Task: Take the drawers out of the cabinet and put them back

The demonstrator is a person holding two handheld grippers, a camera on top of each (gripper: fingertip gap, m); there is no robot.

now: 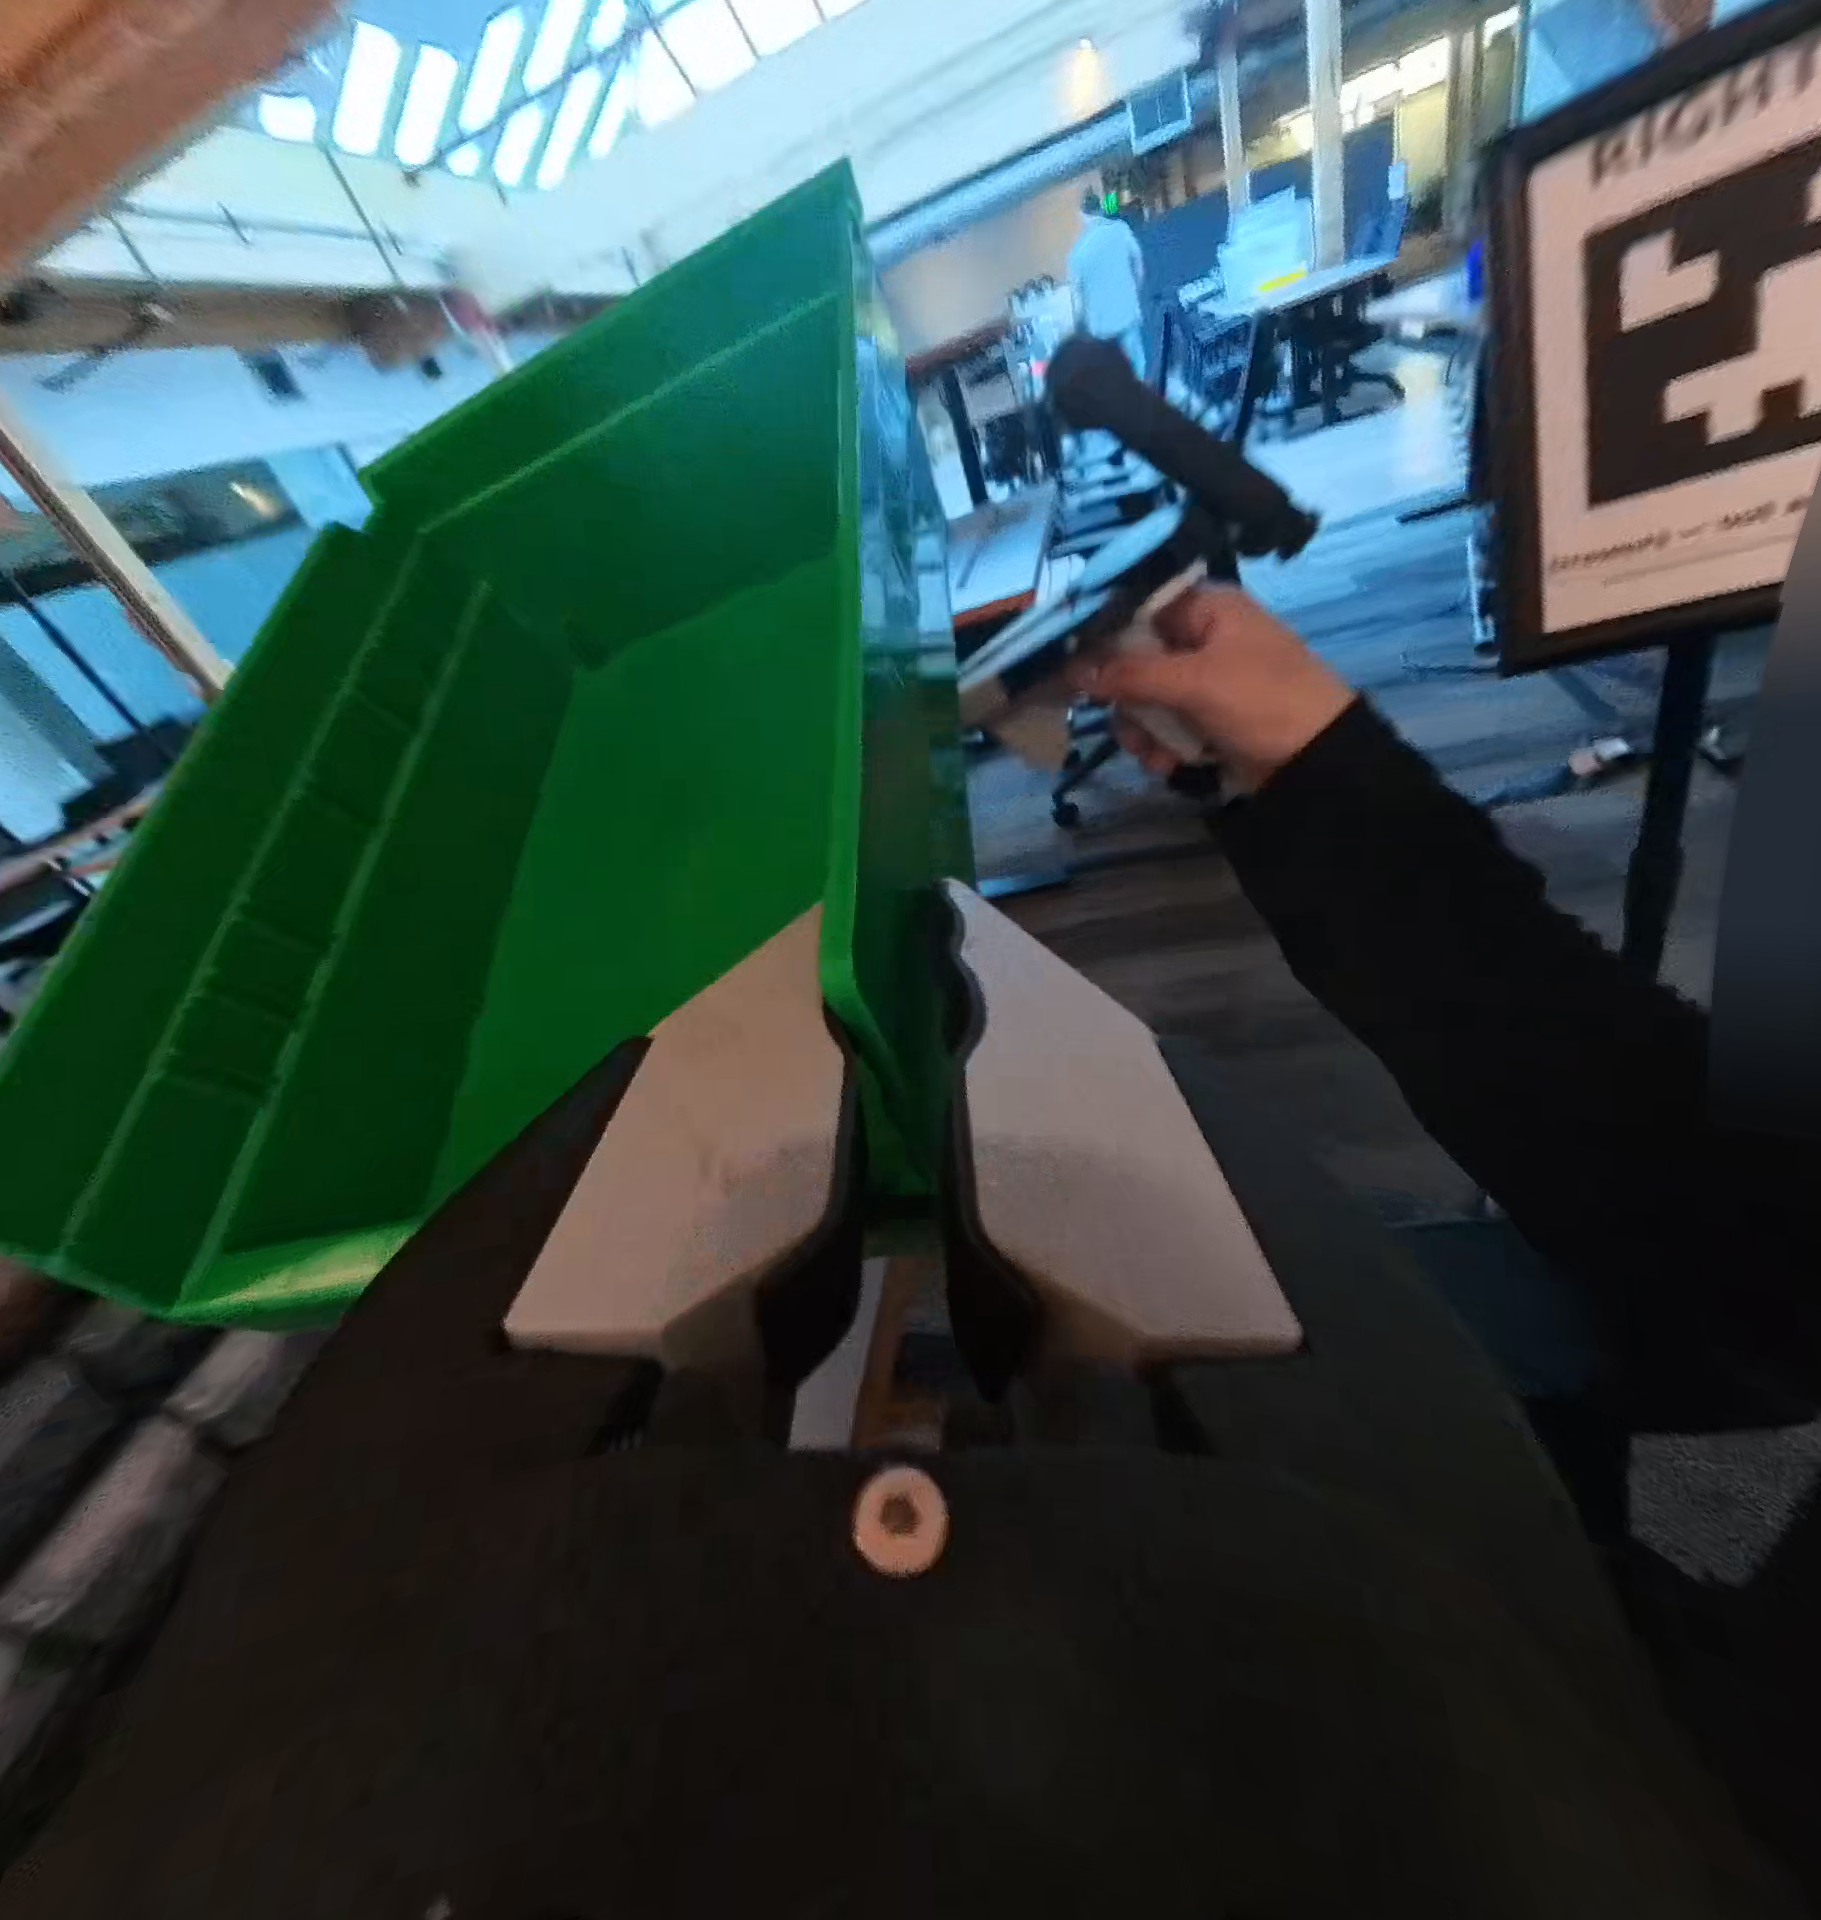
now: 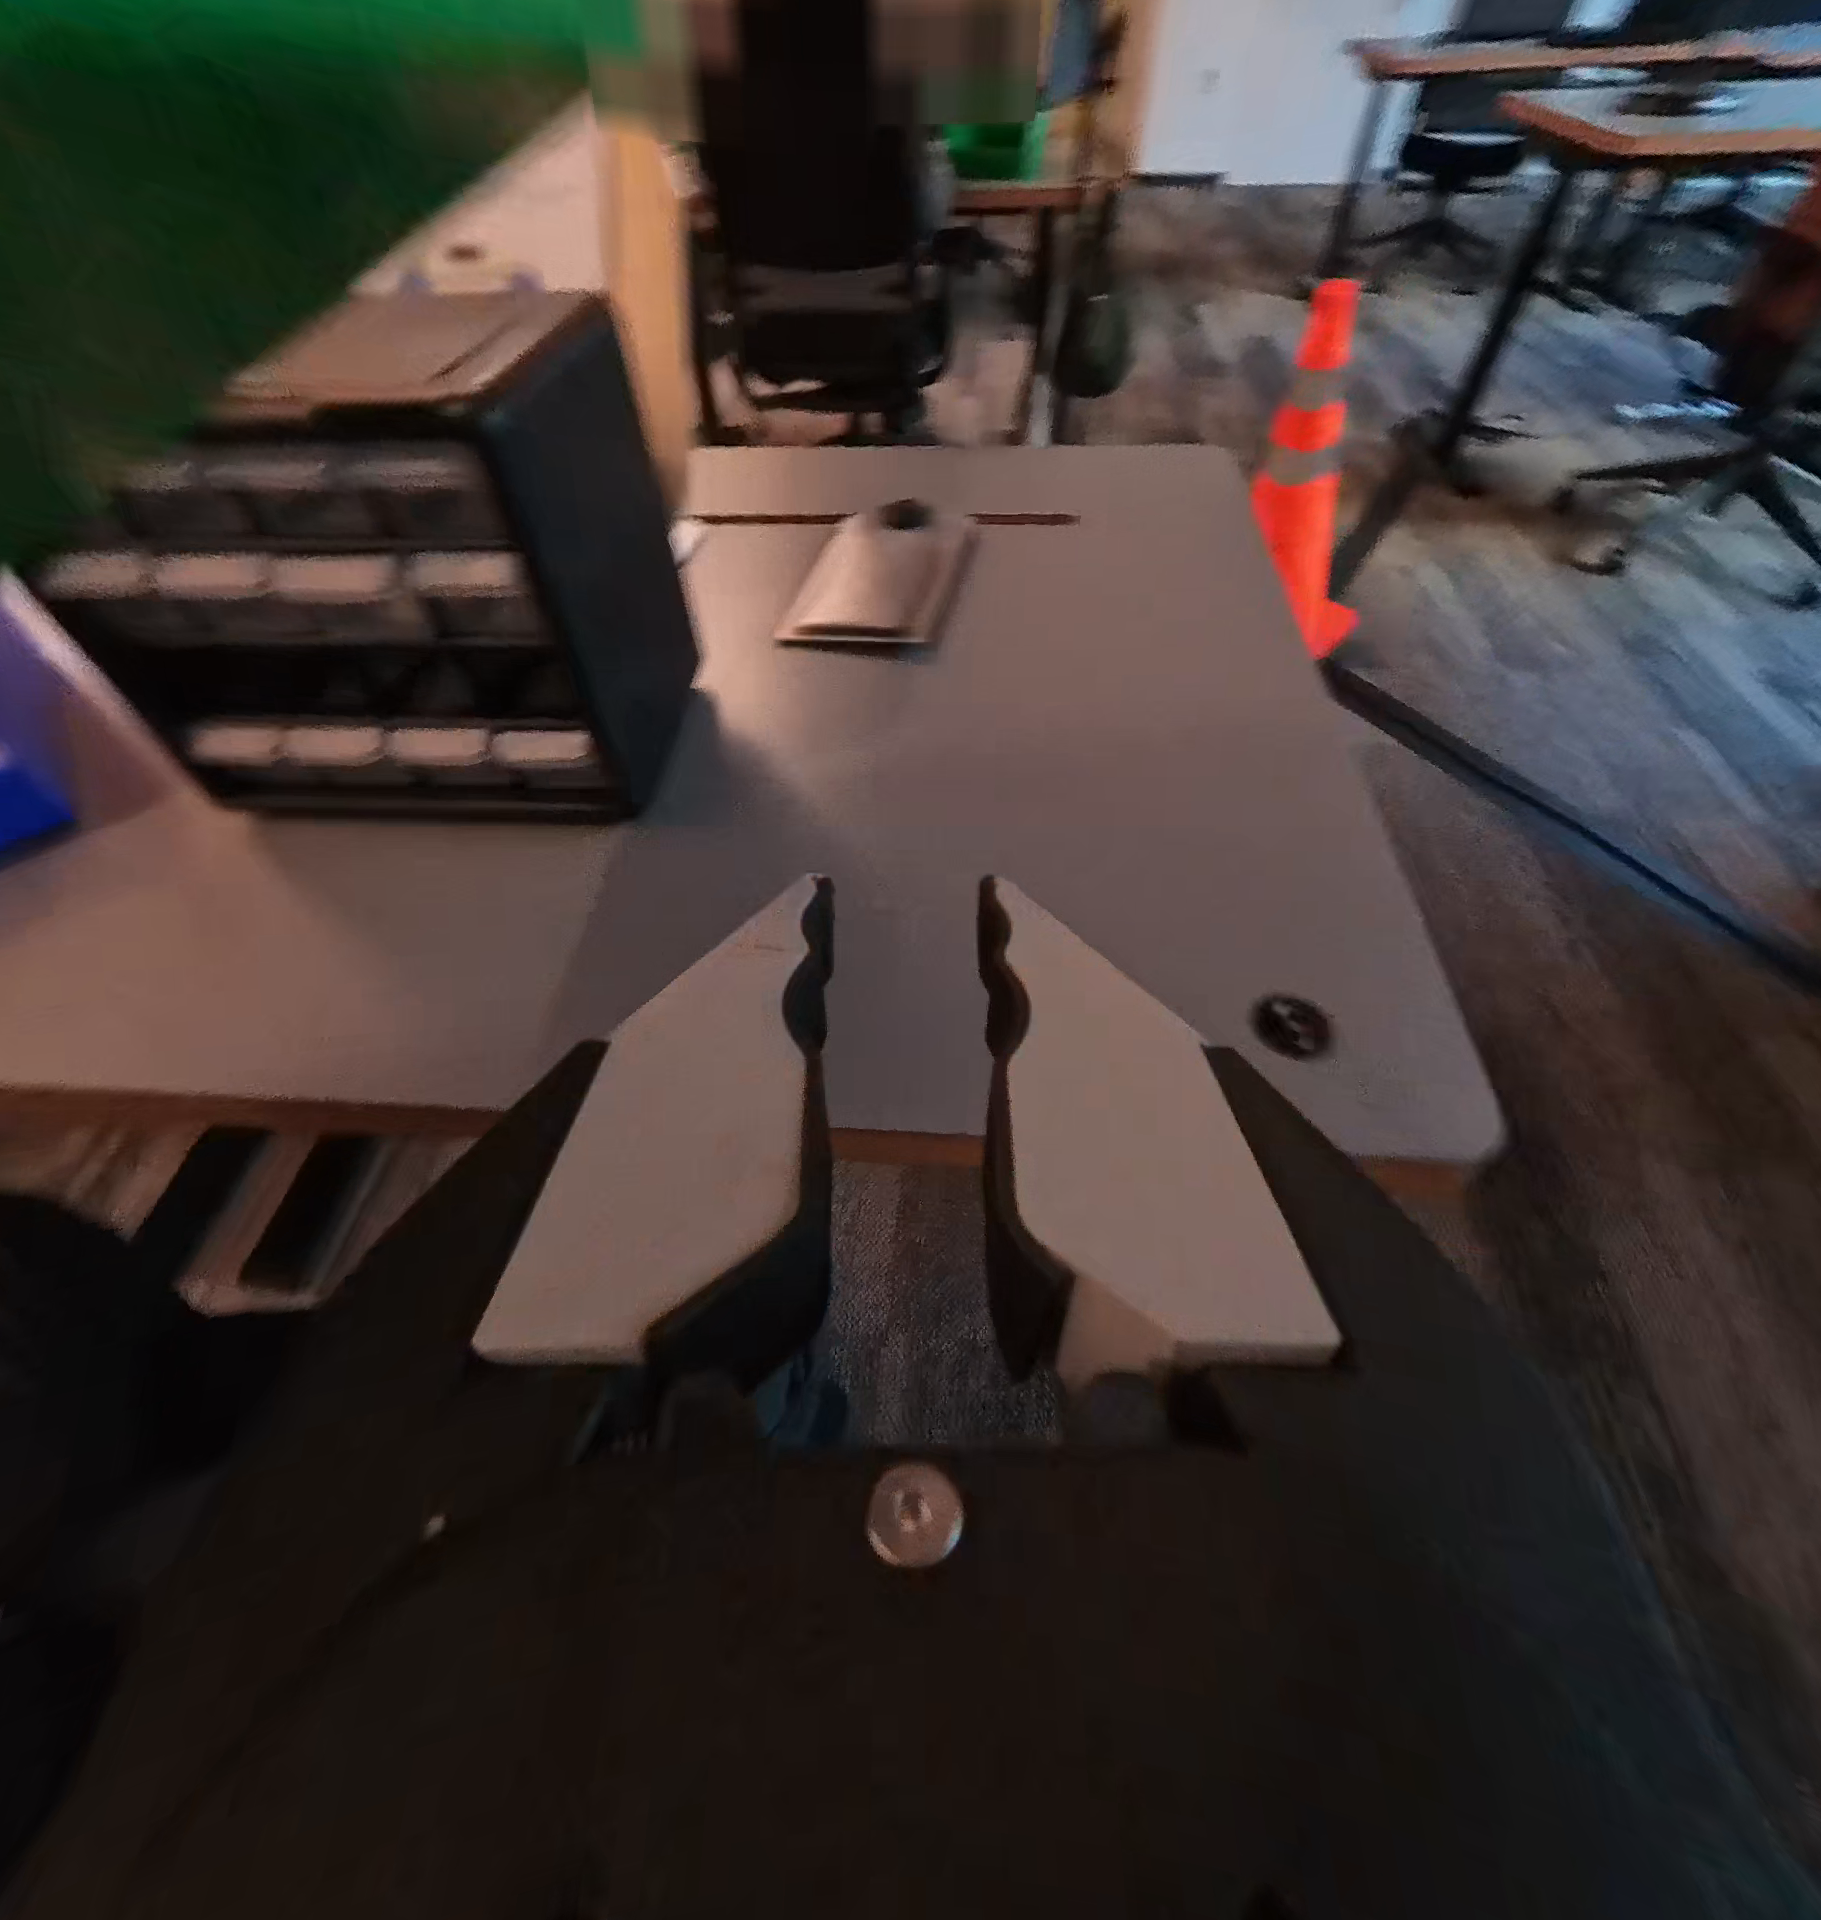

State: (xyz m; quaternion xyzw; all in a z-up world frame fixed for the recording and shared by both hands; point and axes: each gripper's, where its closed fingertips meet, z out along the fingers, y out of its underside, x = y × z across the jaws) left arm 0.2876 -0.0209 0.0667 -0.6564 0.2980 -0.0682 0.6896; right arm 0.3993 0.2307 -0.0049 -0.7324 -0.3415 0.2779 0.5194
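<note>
Left hand-held gripper (image 1: 901, 971) clamps green drawer (image 1: 532, 831) wall; right hand-held gripper (image 2: 904, 914) parted, empty.

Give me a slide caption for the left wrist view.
Left gripper clamps the wall of an empty green drawer, lifted and tilted in the air.

Each gripper (image 1: 890, 935) (image 2: 906, 914) has pale wedge-shaped fingers (image 2: 677, 1164) with wavy black pads, a black body with a silver screw (image 2: 914, 1513) at six o'clock; black sleeve (image 1: 1457, 935).
</note>
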